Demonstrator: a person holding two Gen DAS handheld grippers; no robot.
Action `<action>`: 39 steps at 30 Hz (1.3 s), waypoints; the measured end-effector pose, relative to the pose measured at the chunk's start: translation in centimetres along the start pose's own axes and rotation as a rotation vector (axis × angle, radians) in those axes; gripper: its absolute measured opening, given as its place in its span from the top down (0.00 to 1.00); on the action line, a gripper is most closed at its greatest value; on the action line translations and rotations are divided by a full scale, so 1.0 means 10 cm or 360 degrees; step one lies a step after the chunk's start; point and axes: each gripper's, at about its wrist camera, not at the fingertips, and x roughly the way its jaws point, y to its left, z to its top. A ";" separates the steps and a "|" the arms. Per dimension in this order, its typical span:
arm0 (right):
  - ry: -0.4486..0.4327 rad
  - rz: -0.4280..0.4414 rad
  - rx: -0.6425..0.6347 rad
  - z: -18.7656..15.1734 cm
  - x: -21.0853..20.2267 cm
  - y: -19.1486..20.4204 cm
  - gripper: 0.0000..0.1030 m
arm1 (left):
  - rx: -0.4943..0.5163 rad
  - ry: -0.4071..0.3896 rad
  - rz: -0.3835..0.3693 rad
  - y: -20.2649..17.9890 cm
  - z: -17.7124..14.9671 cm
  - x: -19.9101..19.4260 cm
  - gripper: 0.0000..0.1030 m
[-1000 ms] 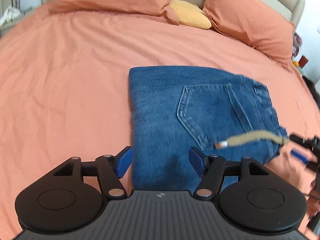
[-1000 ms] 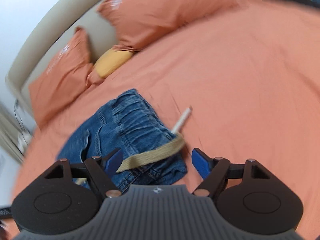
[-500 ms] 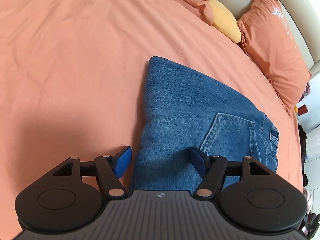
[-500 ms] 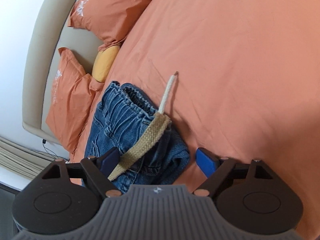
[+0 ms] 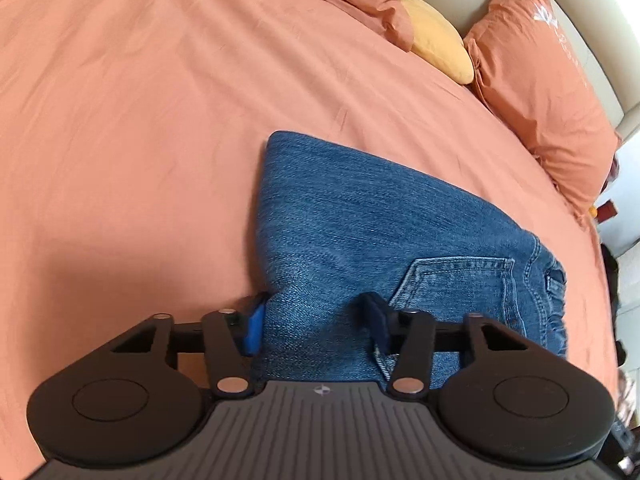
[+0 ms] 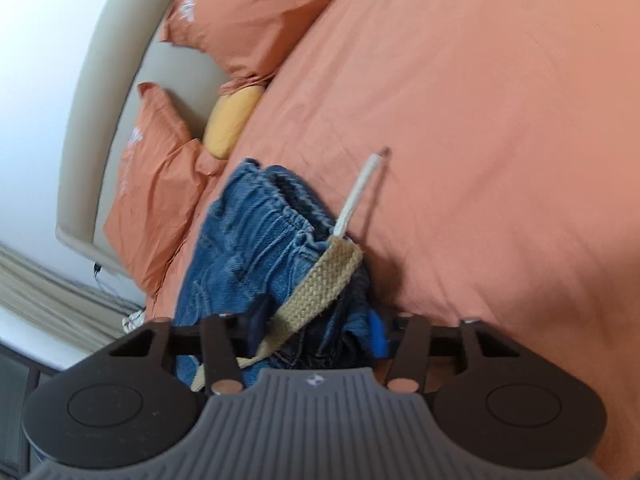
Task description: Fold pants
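**Jeans caught at both ends of their near edge on the bed**

Jeans (image 5: 360,232), already doubled into a thick blue bundle, lie on the orange bedsheet (image 5: 120,120) in the left wrist view, directly ahead of the left hand-held gripper (image 5: 316,322). Their long axis runs from the folded end beside this gripper across to the waistband (image 5: 556,280) at the right, with the back pocket (image 5: 452,284) facing up. The jaws are closing with the near corner of the fold between them; one blue pad sits at the denim's outer edge, the other on top of the cloth, and the fabric looks pinched rather than firmly clamped.

From the right wrist view, the gathered waistband end of the jeans (image 6: 272,240) points up the bed toward the orange pillows (image 6: 160,200) and the small yellow cushion (image 6: 232,124). The right hand-held gripper (image 6: 318,330) is closing on the near waist corner, the woven beige drawstring (image 6: 320,284) crossing between its pads, its pale tip trailing onto the sheet. Each hand is nearest its own end, so the next fold would likely carry the near edge away.
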 end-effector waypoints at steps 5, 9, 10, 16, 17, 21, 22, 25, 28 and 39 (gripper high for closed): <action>-0.0020 -0.0014 -0.0120 -0.01 -0.07 0.13 0.67 | 0.0152 -0.0021 0.0104 -0.17 -0.01 -0.08 0.83; -0.0035 -0.0023 -0.0214 -0.02 -0.14 0.24 0.69 | 0.0245 -0.0052 0.0136 -0.29 -0.01 -0.20 0.90; -0.0037 -0.0023 -0.0232 -0.02 -0.15 0.26 0.70 | 0.0265 -0.0058 0.0138 -0.31 -0.01 -0.23 0.90; -0.0059 -0.0013 -0.0334 -0.07 -0.28 0.47 0.74 | 0.0351 -0.0094 0.0081 -0.46 0.04 -0.53 0.91; -0.0060 0.0002 -0.0352 -0.07 -0.31 0.54 0.75 | 0.0373 -0.0097 0.0069 -0.48 0.06 -0.58 0.91; -0.0065 0.0042 -0.0395 -0.14 -0.46 0.86 0.76 | 0.0453 -0.0120 0.0044 -0.55 0.17 -0.83 0.91; -0.0071 0.0047 -0.0415 -0.18 -0.49 0.96 0.76 | 0.0471 -0.0129 0.0034 -0.53 0.22 -0.91 0.91; -0.0063 0.0084 -0.0436 -0.31 -0.53 1.24 0.76 | 0.0530 -0.0172 0.0046 -0.47 0.35 -1.19 0.91; -0.0015 0.0126 -0.0455 -0.53 -0.46 1.54 0.76 | 0.0579 -0.0218 0.0099 -0.25 0.49 -1.49 0.91; 0.0207 0.0112 -0.0629 -1.75 0.26 2.48 0.77 | 0.0643 -0.0232 0.0359 0.91 0.79 -1.85 0.91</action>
